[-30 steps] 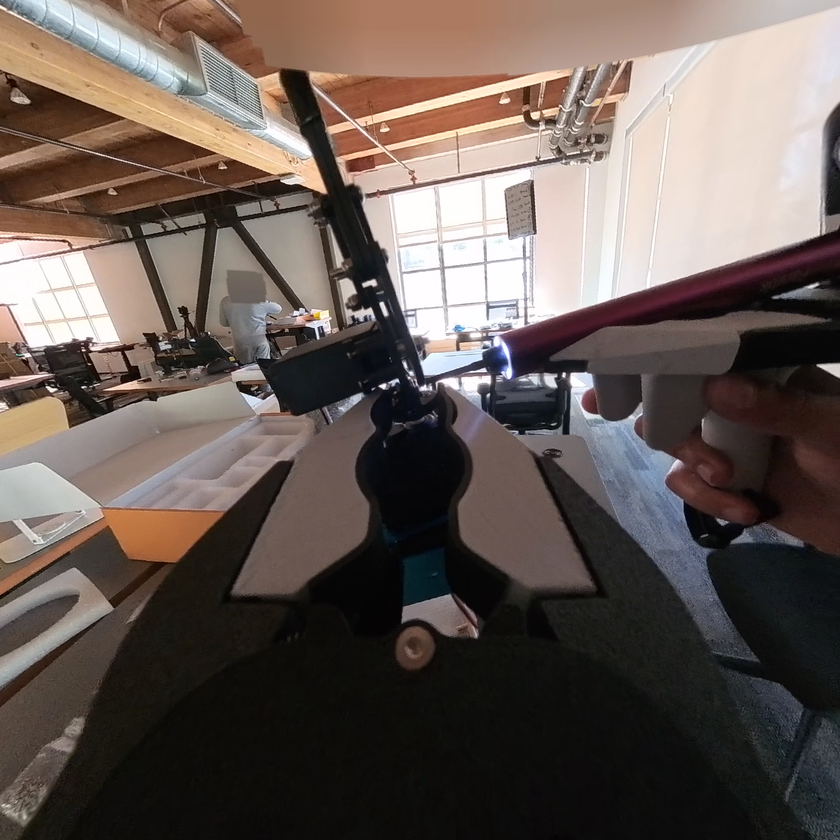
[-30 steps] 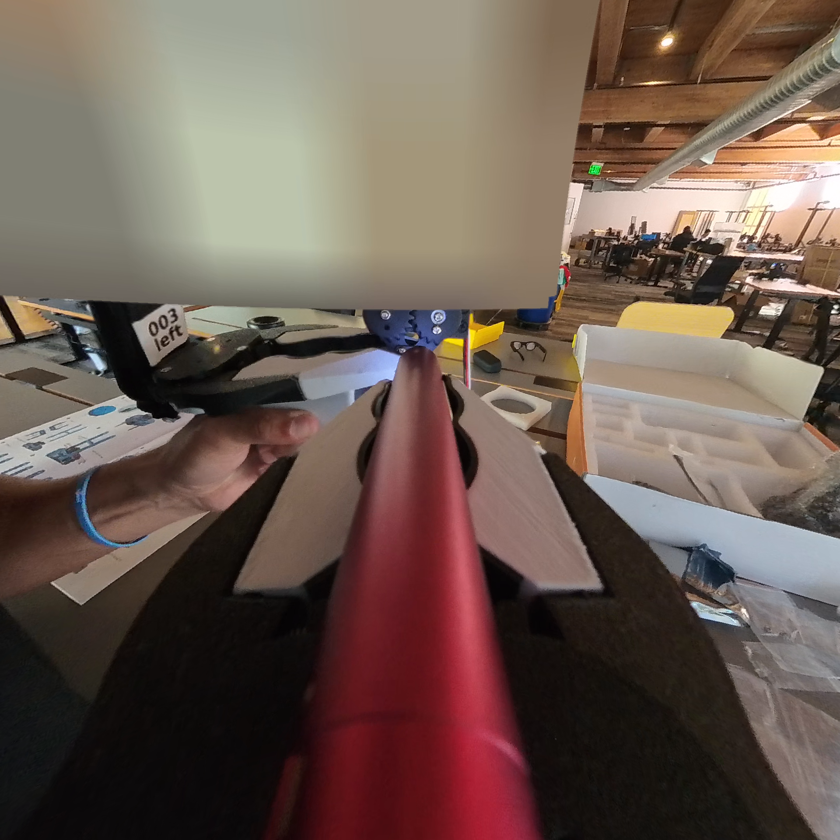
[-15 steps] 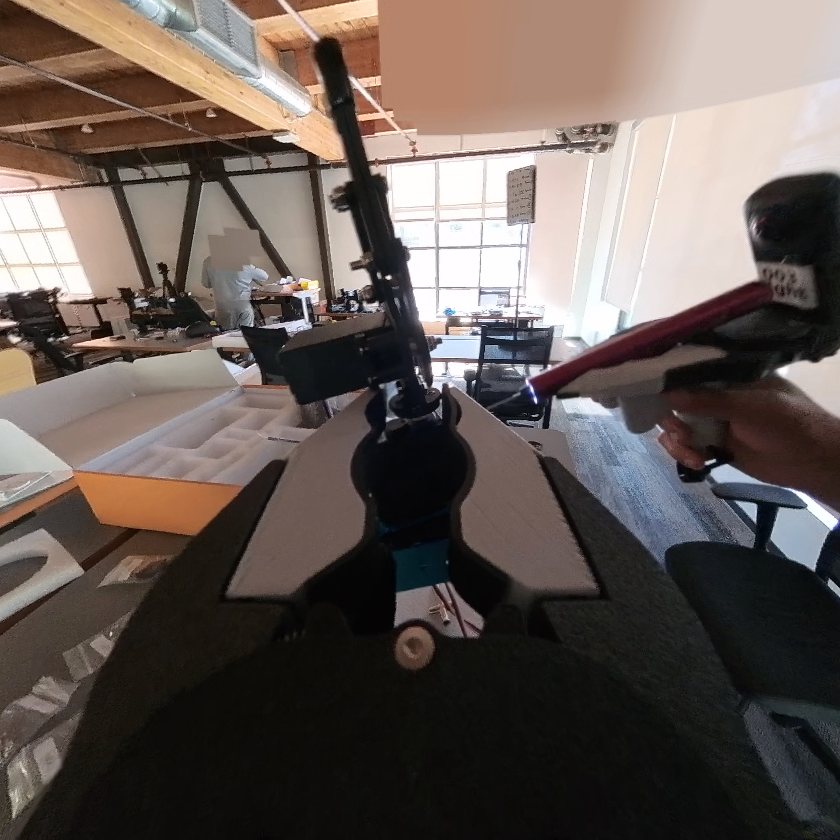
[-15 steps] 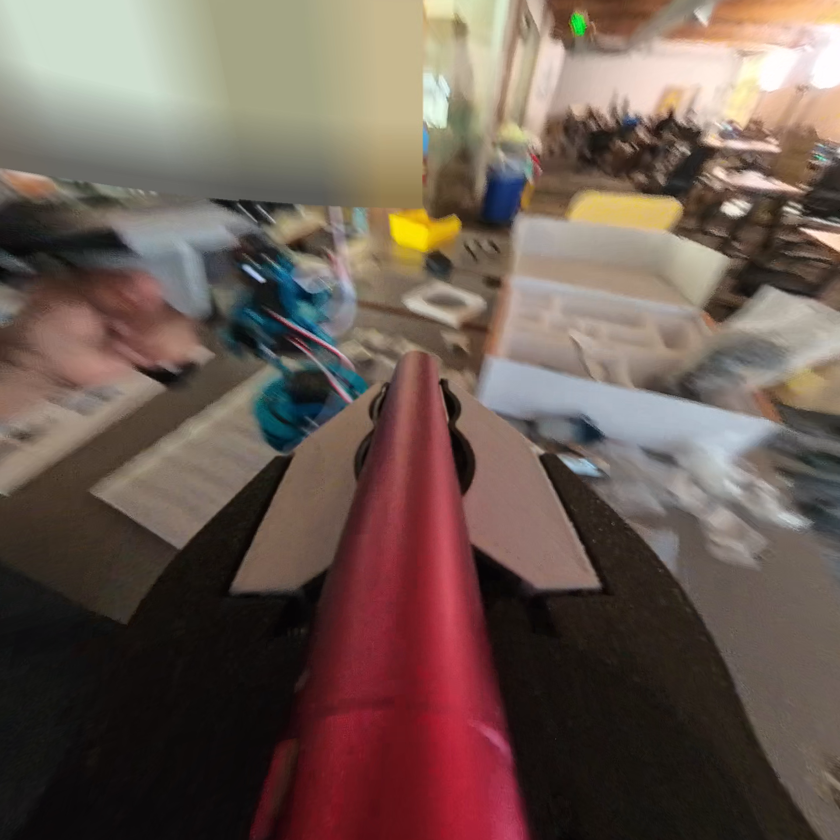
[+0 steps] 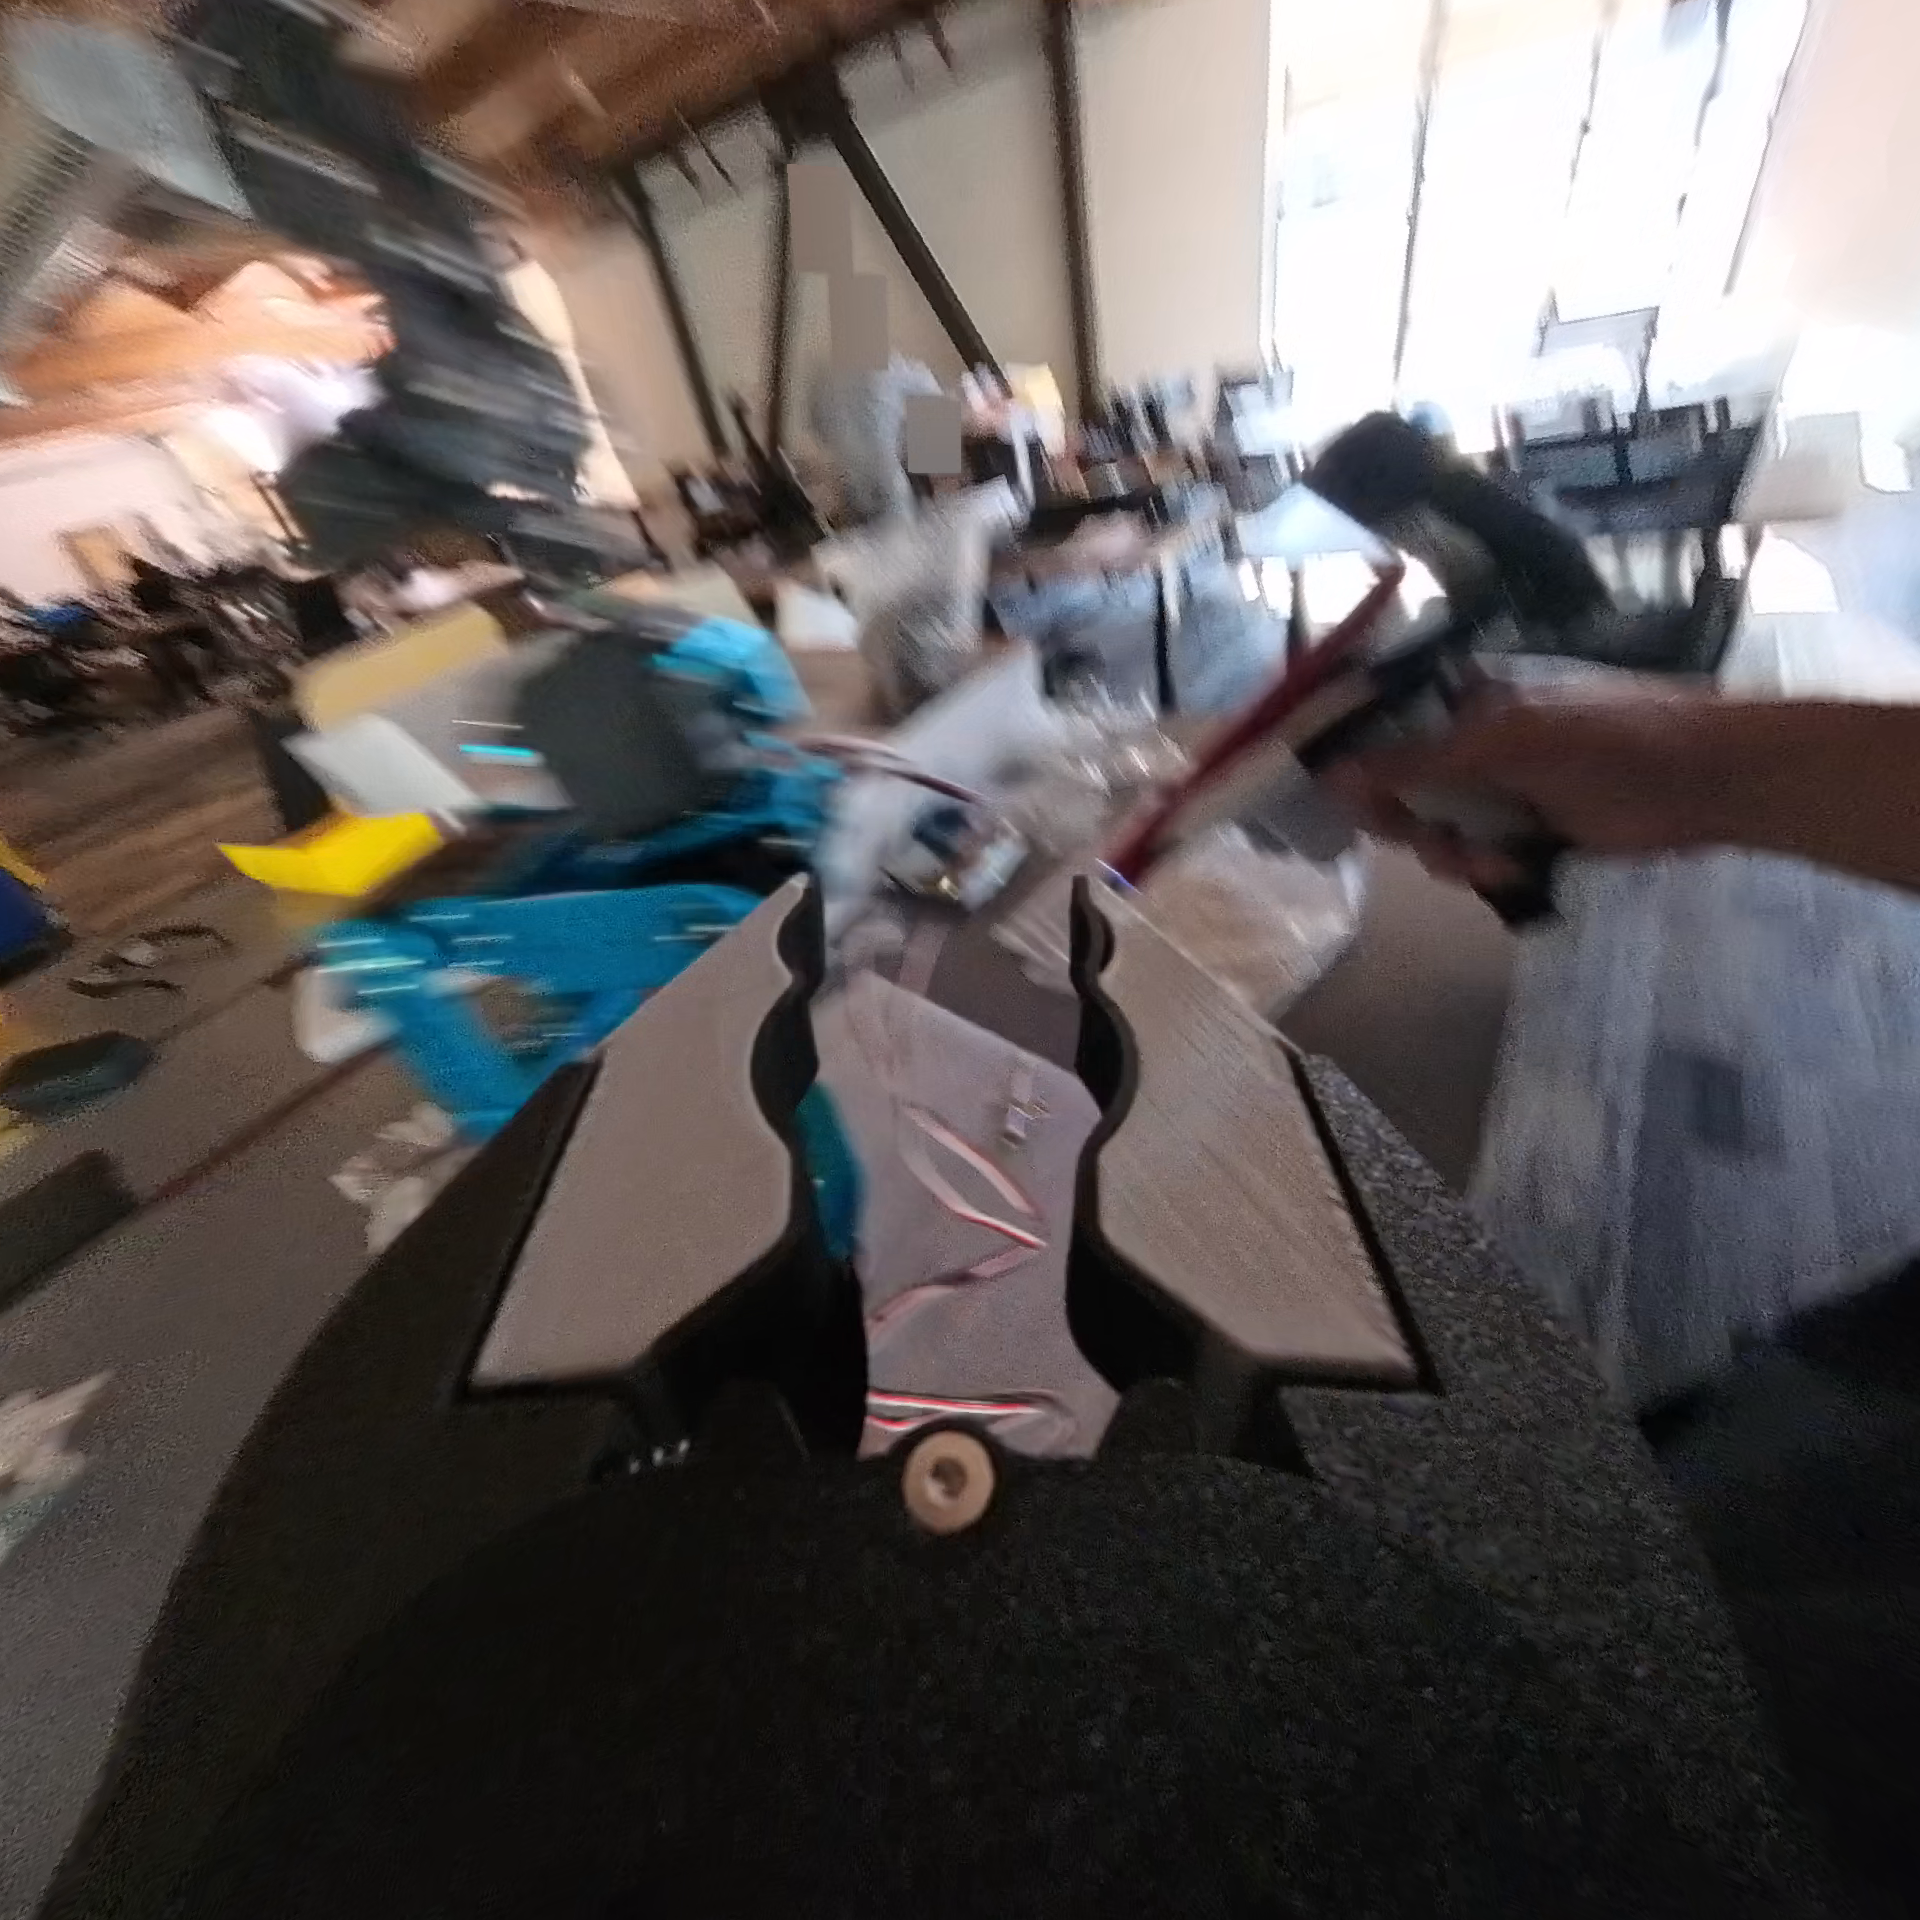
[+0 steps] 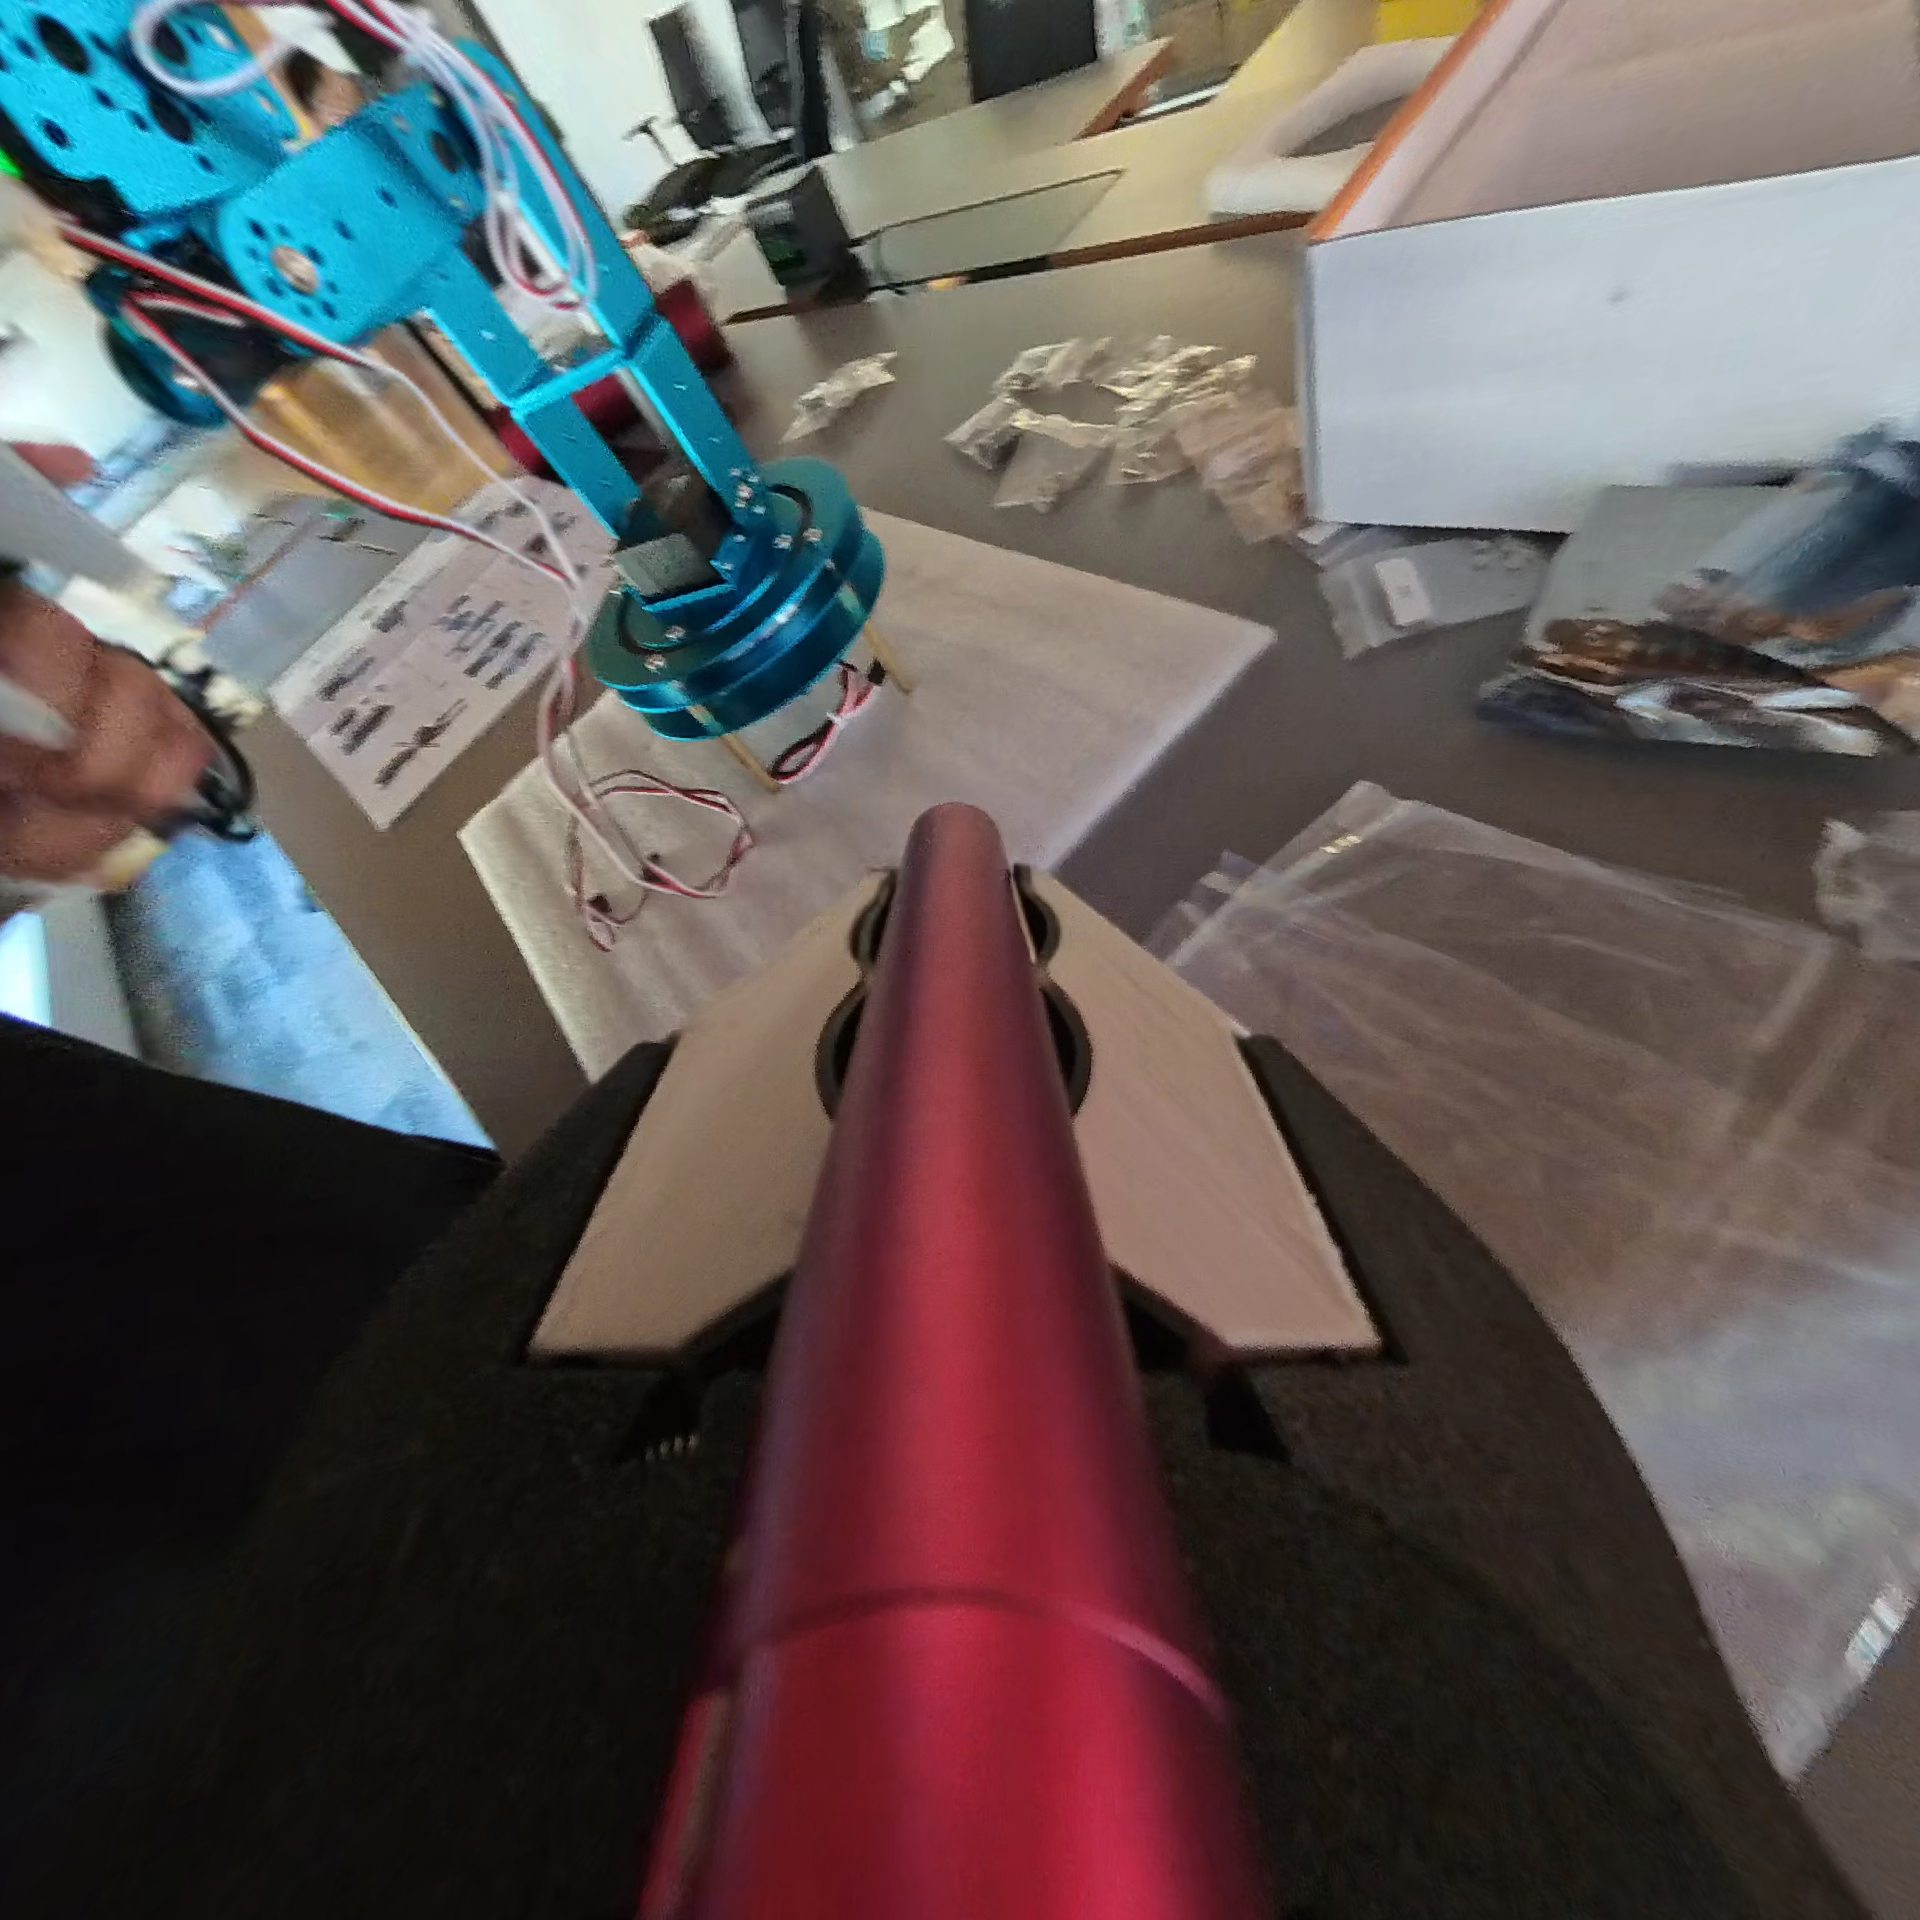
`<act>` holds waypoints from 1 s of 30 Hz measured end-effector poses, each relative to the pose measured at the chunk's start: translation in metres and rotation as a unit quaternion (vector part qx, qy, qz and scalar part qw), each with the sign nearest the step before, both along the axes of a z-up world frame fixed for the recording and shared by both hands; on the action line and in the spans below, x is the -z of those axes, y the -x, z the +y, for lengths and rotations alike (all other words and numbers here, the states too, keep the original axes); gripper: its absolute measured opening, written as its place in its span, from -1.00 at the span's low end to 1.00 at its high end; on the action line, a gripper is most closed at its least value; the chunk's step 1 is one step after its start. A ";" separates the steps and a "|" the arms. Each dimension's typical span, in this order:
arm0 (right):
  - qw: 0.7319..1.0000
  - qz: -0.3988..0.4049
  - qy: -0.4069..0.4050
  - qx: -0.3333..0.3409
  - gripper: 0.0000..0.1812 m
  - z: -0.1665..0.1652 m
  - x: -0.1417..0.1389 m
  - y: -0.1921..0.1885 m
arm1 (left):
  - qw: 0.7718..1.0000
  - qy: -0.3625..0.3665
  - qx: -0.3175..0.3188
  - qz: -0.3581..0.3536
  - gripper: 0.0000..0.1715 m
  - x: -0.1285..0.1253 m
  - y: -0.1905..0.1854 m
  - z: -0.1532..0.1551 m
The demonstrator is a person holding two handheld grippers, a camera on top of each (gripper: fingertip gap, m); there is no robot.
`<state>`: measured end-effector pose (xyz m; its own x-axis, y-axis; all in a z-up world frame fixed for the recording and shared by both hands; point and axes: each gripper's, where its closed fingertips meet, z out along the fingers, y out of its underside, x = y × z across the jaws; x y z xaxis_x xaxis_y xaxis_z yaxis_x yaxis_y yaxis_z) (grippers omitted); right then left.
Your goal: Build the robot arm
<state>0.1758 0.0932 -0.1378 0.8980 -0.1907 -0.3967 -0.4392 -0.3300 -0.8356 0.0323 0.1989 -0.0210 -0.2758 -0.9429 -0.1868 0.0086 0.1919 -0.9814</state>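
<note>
My left gripper is open and empty, and the whole left wrist view is blurred. A blue metal robot arm kit lies just left of its fingers, with red and white wires showing between them. My right gripper is shut on a red screwdriver that sticks out past the fingertips. The kit's round blue base stands on a white foam sheet just ahead of the tool tip. The screwdriver and the hand holding it also show in the left wrist view.
A white box stands at the right on the dark table. Several small parts bags lie beside it, and clear plastic bags lie nearer. A printed sheet and a hand are at the left. There is about 20 cm between the tips of the two grippers. The left tips stand about 15 cm off the kit's round blue base.
My left gripper has opened and let go of the kit's black arm part, which it held up before. Both grippers have swung down toward the table.
</note>
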 end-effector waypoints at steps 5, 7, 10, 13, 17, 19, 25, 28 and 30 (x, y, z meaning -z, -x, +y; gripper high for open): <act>0.989 0.039 -0.015 -0.143 -0.76 0.007 -0.009 0.040 | 0.976 -0.210 -0.019 0.053 -0.34 0.075 -0.082 -0.101; 0.984 0.029 -0.006 -0.177 -0.78 -0.001 -0.009 0.047 | 0.964 -0.262 -0.025 0.045 -0.36 0.088 -0.111 -0.123; 0.982 0.020 -0.018 -0.185 -0.77 -0.016 -0.011 0.036 | 0.945 -0.323 -0.022 0.042 -0.75 0.103 -0.132 -0.145; 0.981 0.023 -0.009 -0.192 -0.77 -0.033 -0.004 0.023 | 0.934 -0.356 -0.013 0.040 -0.76 0.111 -0.147 -0.158; 0.986 0.051 -0.044 -0.150 -0.63 -0.052 -0.010 -0.018 | 0.908 -0.416 -0.047 0.035 -0.76 0.122 -0.174 -0.142; 0.984 0.076 -0.080 -0.143 -0.66 -0.062 -0.020 -0.039 | 0.898 -0.434 -0.059 0.027 -0.76 0.124 -0.186 -0.133; 0.992 -0.015 0.041 -0.114 -0.46 -0.069 0.005 -0.102 | 0.866 -0.489 -0.094 0.032 -0.76 0.137 -0.210 -0.120; 0.980 -0.133 0.115 -0.093 -0.41 -0.063 0.000 -0.134 | 0.845 -0.518 -0.117 0.060 -0.76 0.146 -0.217 -0.106; 0.956 -0.159 0.142 -0.200 -0.43 -0.044 0.004 -0.105 | 0.834 -0.535 -0.122 0.054 -0.76 0.145 -0.219 -0.102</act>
